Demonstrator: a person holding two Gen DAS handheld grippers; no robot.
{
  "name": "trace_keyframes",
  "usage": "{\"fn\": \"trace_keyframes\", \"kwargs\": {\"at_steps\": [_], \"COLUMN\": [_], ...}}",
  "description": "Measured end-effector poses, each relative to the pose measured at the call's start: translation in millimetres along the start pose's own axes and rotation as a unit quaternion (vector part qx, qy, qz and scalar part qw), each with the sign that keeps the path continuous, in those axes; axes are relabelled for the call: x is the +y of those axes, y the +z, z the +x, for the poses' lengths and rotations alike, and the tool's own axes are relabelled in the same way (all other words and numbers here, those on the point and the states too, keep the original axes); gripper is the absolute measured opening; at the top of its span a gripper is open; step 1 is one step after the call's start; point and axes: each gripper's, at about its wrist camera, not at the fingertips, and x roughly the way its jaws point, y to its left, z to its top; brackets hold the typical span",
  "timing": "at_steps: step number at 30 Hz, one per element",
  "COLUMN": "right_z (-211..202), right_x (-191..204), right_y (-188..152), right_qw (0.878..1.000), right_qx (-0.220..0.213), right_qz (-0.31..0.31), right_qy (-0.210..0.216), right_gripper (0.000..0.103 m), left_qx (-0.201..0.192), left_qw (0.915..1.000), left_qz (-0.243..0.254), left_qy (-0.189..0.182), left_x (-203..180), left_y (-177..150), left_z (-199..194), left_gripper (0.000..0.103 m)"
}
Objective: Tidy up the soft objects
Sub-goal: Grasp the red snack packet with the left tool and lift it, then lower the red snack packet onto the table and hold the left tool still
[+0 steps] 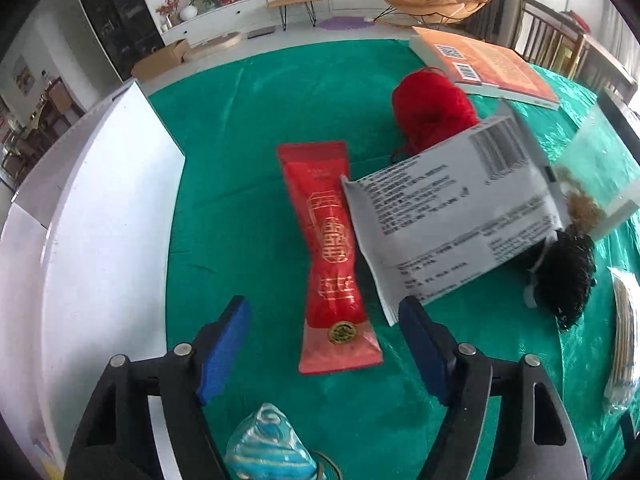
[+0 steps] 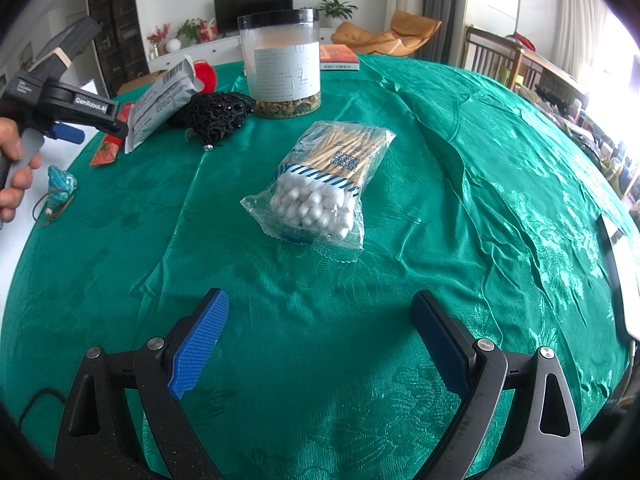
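Green satin cloth (image 2: 420, 128) covers the whole table. Left gripper (image 1: 324, 344) points steeply down, jaws apart, nothing between the blue pads (image 1: 224, 352); no earlier frame here, so only the gap itself is readable. Red foil pouch (image 1: 330, 252) lies flat on the cloth just ahead of the left gripper, its near end falling between the fingertips in view but not touched by them. Grey printed packet (image 1: 452, 224) sits ahead and right, one corner overlapping the pouch's edge and ending just beside the right pad. Red yarn ball (image 1: 434, 114) is further ahead behind the packet; black knitted item (image 1: 572, 276) off to the right, partly under the packet. Blue-and-white fabric piece (image 1: 268, 448) sits right below the left gripper, near the camera. White box (image 1: 104, 216) stands along its left side.

Right gripper (image 2: 320, 344) hangs over bare cloth, jaws wide, empty. Bag of cotton swabs (image 2: 320, 188) lies ahead of it, well clear of the pads. Clear jar (image 2: 284, 64) stands beyond that, orange book (image 2: 340, 58) behind it. A hand (image 2: 14, 168) holds the left gripper's handle at far left.
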Motion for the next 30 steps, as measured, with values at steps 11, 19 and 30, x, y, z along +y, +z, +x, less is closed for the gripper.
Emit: {"fn": "trace_keyframes", "kwargs": {"at_steps": [11, 19, 30], "right_z": [0, 0, -1], "right_x": [0, 0, 0], "right_y": [0, 0, 0], "right_qw": [1.0, 1.0, 1.0], "right_qx": [0.0, 0.0, -0.002], "right_qz": [0.0, 0.0, -0.001], "right_qy": [0.0, 0.0, 0.001], "right_gripper": [0.094, 0.094, 0.094], "left_qx": [-0.019, -0.002, -0.06], "left_qw": [0.9942, 0.9799, 0.9887], "left_qz": [-0.004, 0.039, 0.096], "left_qy": [-0.106, -0.195, -0.098], "left_x": [-10, -54, -77], "left_y": [-43, -139, -149], "left_z": [-52, -86, -56], "left_gripper": [0.022, 0.024, 0.1]}}
